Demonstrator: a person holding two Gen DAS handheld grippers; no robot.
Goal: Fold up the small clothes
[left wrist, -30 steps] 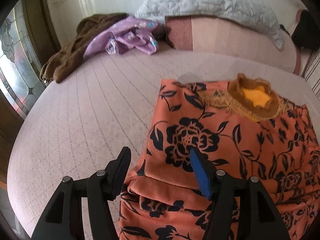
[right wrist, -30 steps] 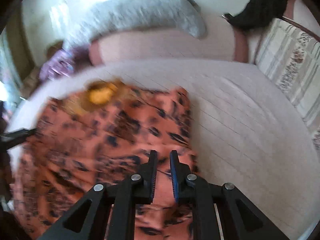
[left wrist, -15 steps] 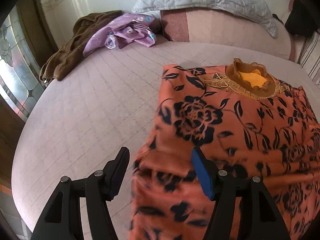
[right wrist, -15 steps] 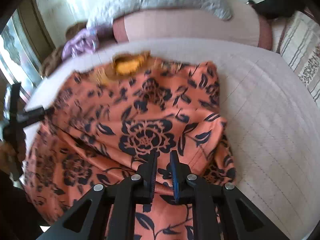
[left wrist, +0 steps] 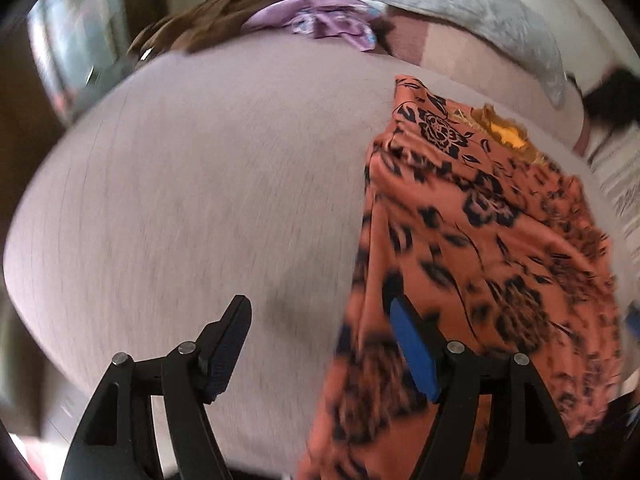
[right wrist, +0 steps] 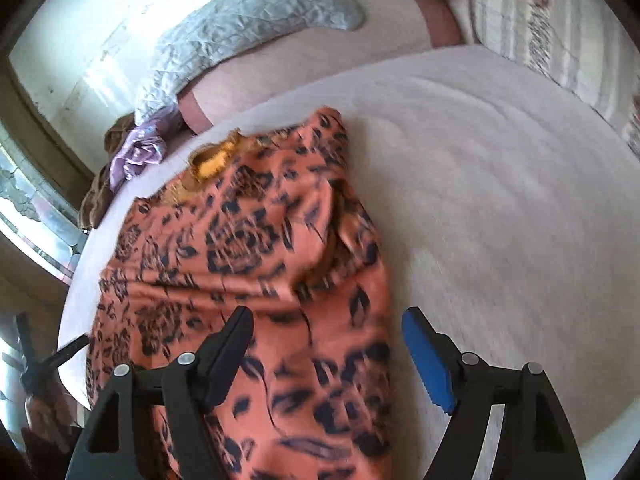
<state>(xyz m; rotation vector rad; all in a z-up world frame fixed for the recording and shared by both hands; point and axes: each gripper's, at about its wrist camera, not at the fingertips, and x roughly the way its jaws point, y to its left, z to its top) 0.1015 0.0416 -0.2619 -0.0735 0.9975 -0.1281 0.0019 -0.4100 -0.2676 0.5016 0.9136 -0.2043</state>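
An orange garment with a black flower print and a yellow collar (left wrist: 480, 240) lies on the pale pink bed (left wrist: 200, 200), its near end hanging over the bed's front edge. It also shows in the right wrist view (right wrist: 248, 248). My left gripper (left wrist: 320, 344) is open and empty, just left of the garment's left edge. My right gripper (right wrist: 328, 352) is open and empty over the garment's near right edge. The left gripper's tip shows in the right wrist view (right wrist: 72, 348) at the far left.
A brown garment (left wrist: 224, 12) and a purple one (left wrist: 324, 24) lie heaped at the bed's far left. A grey quilted pillow (right wrist: 248, 28) rests on the pink bolster (right wrist: 320, 56). A dark item (left wrist: 612, 104) sits at the far right. A window (right wrist: 28, 216) is on the left.
My right gripper has opened and let go of the garment. My left gripper has swung left off the garment, staying open. The garment's folded near part has dropped flat.
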